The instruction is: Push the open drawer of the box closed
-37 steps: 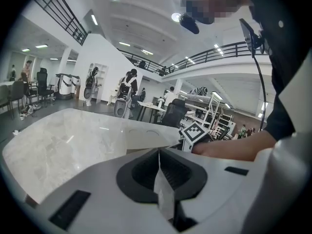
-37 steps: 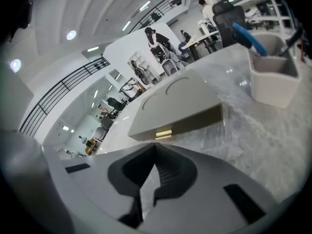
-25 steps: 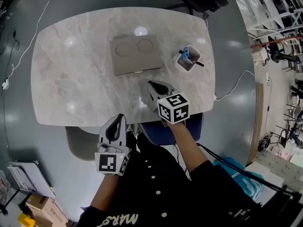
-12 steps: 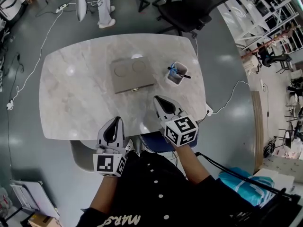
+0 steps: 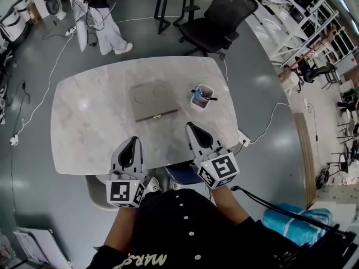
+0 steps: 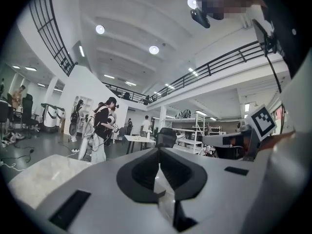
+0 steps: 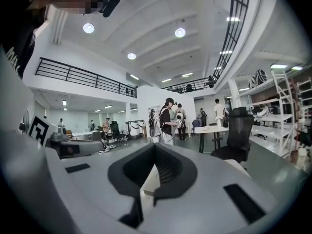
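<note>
The flat grey-brown box lies on the marble table in the head view. Its drawer front sits flush with the box's near side, where a small gold handle shows. My right gripper hovers over the table's near edge, a short way in front of and to the right of the box, jaws together and empty. My left gripper is lower left, at the near edge, also shut and empty. In the left gripper view the left gripper points out across the room, as does the right gripper in its own view.
A white pen cup with blue pens stands right of the box. A black office chair is beyond the table. A person stands at the far left. A blue seat sits under the near edge. Cables run over the floor.
Both grippers have drawn back toward my body, the right one away from the box's front. The head view has lifted and now takes in more of the room beyond the table.
</note>
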